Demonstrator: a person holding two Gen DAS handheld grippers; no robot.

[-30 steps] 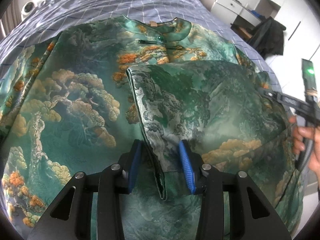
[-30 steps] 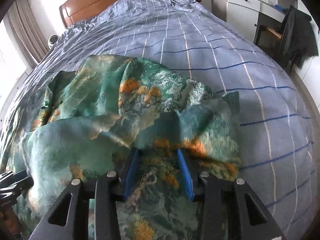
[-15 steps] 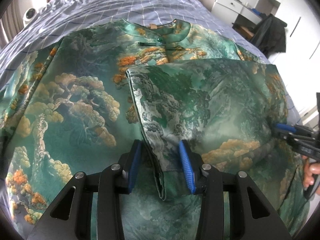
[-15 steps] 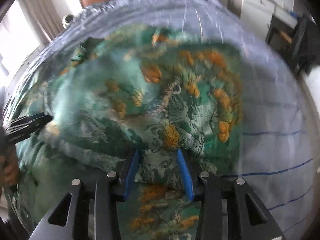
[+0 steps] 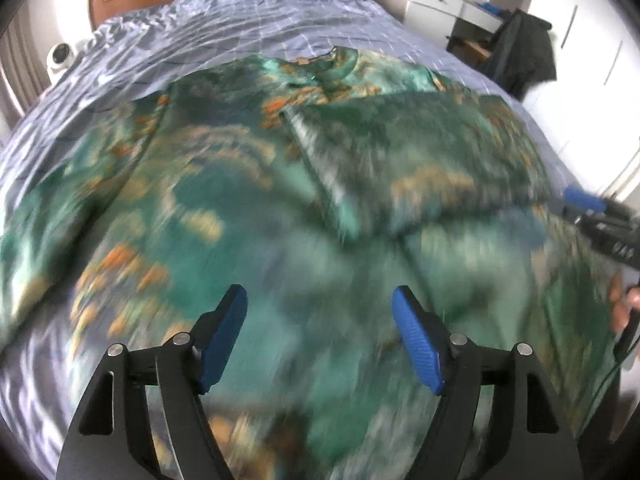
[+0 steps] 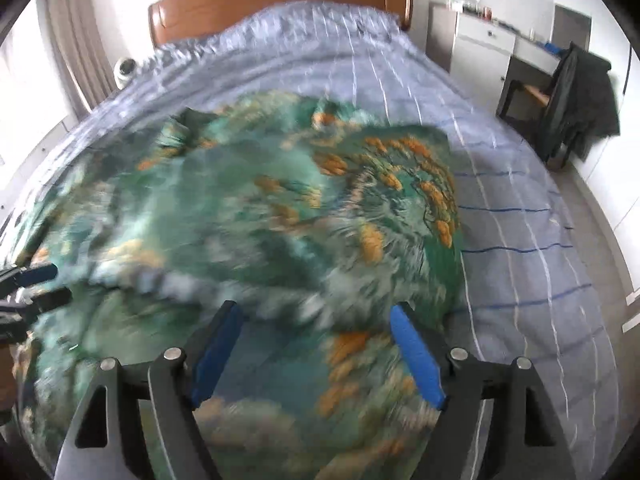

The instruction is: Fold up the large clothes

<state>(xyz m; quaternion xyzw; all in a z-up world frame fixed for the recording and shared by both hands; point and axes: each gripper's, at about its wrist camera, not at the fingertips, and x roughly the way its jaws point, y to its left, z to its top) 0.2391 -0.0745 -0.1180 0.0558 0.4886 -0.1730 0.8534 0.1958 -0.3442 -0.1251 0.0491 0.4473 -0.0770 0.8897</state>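
Left gripper (image 5: 320, 336) tilted downward, jaws opening, nothing between them, right gripper (image 6: 316, 348) likewise

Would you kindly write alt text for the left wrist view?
A green garment printed with orange trees lies spread on a blue checked bed, one side folded inward. The left gripper hangs above it, its jaws opening with nothing between them; the right gripper shows at the right edge.

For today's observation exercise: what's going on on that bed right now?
A person with a gripper in each hand is folding a large green patterned garment spread on a checked bedspread. One side panel is already folded in. Both the left gripper and the right gripper are opening, nothing pinched between them.
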